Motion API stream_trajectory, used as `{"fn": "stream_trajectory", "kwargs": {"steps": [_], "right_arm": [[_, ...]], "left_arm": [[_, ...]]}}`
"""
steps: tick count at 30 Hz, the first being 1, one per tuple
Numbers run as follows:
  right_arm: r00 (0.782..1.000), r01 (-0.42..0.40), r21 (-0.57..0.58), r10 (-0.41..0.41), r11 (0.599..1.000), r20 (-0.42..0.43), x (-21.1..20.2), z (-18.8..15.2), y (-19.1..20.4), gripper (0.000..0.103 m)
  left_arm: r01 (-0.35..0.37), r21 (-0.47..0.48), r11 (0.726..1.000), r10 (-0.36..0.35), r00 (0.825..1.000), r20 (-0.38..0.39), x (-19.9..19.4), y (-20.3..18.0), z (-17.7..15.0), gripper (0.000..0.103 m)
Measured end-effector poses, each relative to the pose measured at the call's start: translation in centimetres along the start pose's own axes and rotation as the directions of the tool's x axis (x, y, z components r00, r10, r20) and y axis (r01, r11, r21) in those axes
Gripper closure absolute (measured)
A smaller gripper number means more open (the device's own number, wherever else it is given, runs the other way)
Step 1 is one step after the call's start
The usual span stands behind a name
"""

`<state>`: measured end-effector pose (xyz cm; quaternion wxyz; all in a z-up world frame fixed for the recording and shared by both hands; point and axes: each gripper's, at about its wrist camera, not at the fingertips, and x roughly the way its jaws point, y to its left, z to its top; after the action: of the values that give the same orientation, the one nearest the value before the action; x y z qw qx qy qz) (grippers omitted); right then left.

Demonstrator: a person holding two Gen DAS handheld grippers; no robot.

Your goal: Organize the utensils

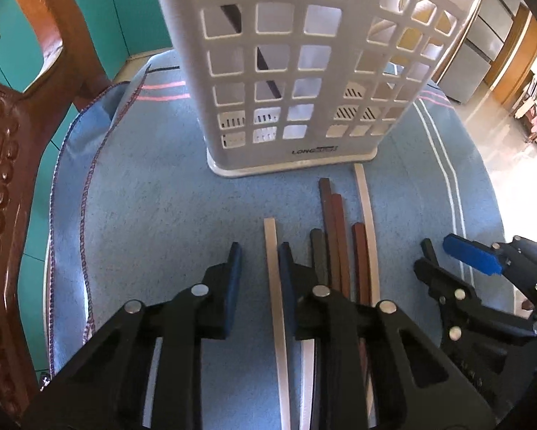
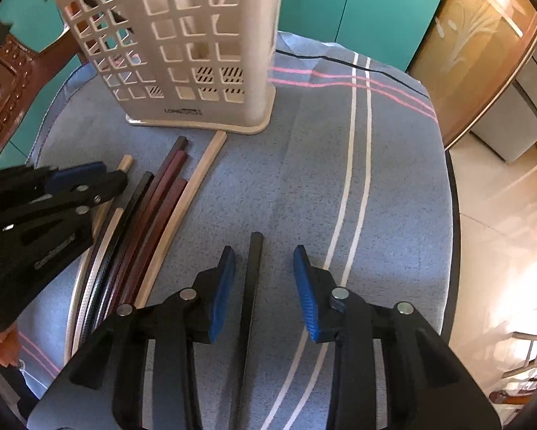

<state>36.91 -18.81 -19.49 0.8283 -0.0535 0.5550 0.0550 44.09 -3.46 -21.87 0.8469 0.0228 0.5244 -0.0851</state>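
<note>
A white lattice utensil holder (image 1: 297, 71) stands upright on a blue cloth; it also shows in the right wrist view (image 2: 182, 43), with a dark stick inside. Several chopsticks lie in front of it: pale, black and red-brown ones (image 1: 340, 243). My left gripper (image 1: 259, 256) is open, low over the cloth, with a pale chopstick (image 1: 273, 272) between its fingers. My right gripper (image 2: 264, 261) is open around a single black chopstick (image 2: 252, 286) lying apart from the bundle (image 2: 150, 222). Each gripper shows in the other's view: the right (image 1: 447, 254), the left (image 2: 85, 179).
The blue cloth (image 2: 340, 179) with white and pink stripes covers a round table. A carved wooden chair (image 1: 3, 179) stands at the left. Teal cabinets (image 2: 358, 7) are behind. The table edge and tiled floor (image 2: 501, 215) are at the right.
</note>
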Motion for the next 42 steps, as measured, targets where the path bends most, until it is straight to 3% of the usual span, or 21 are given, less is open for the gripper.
{"fn": "stream_trajectory", "kwargs": {"steps": [4, 5, 6, 7, 12, 17, 20, 25, 31, 34, 39, 42], "right_arm": [[1.0, 0.018, -0.015, -0.018, 1.0, 0.01, 0.1, 0.0, 0.0, 0.068], [1.0, 0.025, -0.021, -0.025, 0.999, 0.015, 0.1, -0.1, 0.1, 0.069], [0.999, 0.028, -0.03, -0.027, 0.999, 0.023, 0.1, -0.1, 0.3, 0.077], [1.0, 0.017, -0.035, -0.016, 0.999, 0.024, 0.1, -0.3, 0.8, 0.095], [0.999, 0.001, -0.033, 0.0, 0.999, 0.045, -0.4, -0.4, 1.2, 0.097], [0.985, -0.078, 0.03, 0.073, 0.996, 0.155, -5.9, -0.2, -1.3, 0.096], [0.956, -0.14, 0.039, 0.125, 0.989, 0.267, -11.1, -0.9, -2.8, 0.096], [0.895, -0.205, 0.052, 0.166, 0.977, 0.415, -17.8, -1.9, -4.5, 0.096], [0.811, -0.273, 0.093, 0.177, 0.958, 0.557, -23.9, -1.4, -5.7, 0.096], [0.76, -0.307, 0.114, 0.171, 0.945, 0.627, -26.7, 0.0, -5.8, 0.096], [0.668, -0.384, 0.152, 0.16, 0.911, 0.727, -29.5, 3.5, -6.5, 0.096], [0.623, -0.414, 0.19, 0.125, 0.89, 0.772, -30.0, 4.8, -7.2, 0.096]], "left_arm": [[-0.038, 0.046, 0.998, 0.038, 0.999, 0.018, 0.0, -0.8, -1.1, 0.074], [-0.03, 0.046, 0.999, 0.029, 0.999, 0.019, 0.1, -0.9, -1.1, 0.082], [-0.026, 0.046, 0.999, 0.025, 1.0, 0.019, 0.0, -1.9, -0.7, 0.091], [-0.031, 0.051, 0.998, 0.03, 0.999, 0.021, 0.0, -2.1, -0.7, 0.095], [-0.035, 0.027, 0.999, 0.033, 0.997, 0.063, -0.9, -2.6, -0.6, 0.096], [-0.007, 0.024, 1.0, 0.003, 0.981, 0.194, -7.3, -2.0, -0.6, 0.096], [-0.006, 0.031, 0.999, -0.005, 0.948, 0.32, -12.9, -2.0, -1.7, 0.096], [0.026, 0.009, 1.0, -0.027, 0.871, 0.491, -21.8, -1.6, -3.3, 0.096], [0.061, -0.026, 0.998, -0.028, 0.74, 0.672, -30.8, -1.0, -2.0, 0.096], [0.107, -0.041, 0.993, -0.044, 0.688, 0.725, -33.1, -0.4, -0.2, 0.096], [0.174, -0.127, 0.977, -0.011, 0.631, 0.775, -33.0, 1.5, 2.6, 0.096], [0.199, -0.18, 0.963, 0.016, 0.629, 0.777, -31.5, 2.9, 4.1, 0.096]]}}
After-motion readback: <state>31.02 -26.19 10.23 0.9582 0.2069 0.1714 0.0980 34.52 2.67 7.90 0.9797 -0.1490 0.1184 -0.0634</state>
